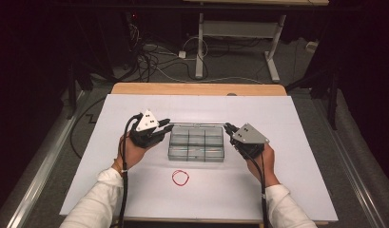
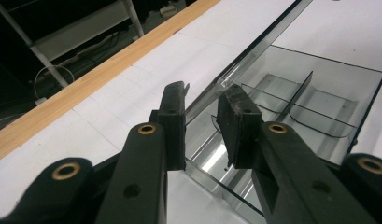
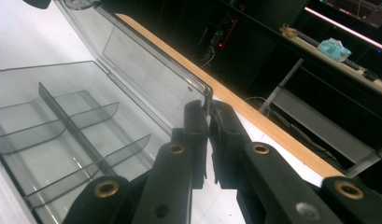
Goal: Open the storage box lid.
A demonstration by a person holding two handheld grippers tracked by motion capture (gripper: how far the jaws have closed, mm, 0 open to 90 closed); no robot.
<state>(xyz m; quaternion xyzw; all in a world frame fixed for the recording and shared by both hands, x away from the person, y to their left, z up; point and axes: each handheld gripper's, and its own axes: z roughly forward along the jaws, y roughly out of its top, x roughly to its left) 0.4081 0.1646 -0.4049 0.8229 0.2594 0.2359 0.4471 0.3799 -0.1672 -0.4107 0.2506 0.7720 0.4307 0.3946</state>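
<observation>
A clear plastic compartment box [image 1: 197, 145] sits mid-table on the white sheet, and its hinged lid [image 1: 197, 124] stands raised along the far side. My left gripper [image 1: 169, 124] is at the lid's left end. In the left gripper view the lid's edge [image 2: 258, 51] runs between the jaws of the left gripper [image 2: 202, 100], which hold it with a gap still showing. My right gripper [image 1: 228, 127] is at the lid's right end, and the right gripper [image 3: 208, 112] is pinched shut on the corner of the lid [image 3: 146, 60]. The empty compartments [image 3: 62, 126] lie below.
A red rubber band [image 1: 180, 177] lies on the white sheet [image 1: 287, 156] in front of the box. The table's wooden far edge [image 1: 197, 89] runs behind the sheet. Beyond it are a desk frame [image 1: 239, 33] and cables on the floor.
</observation>
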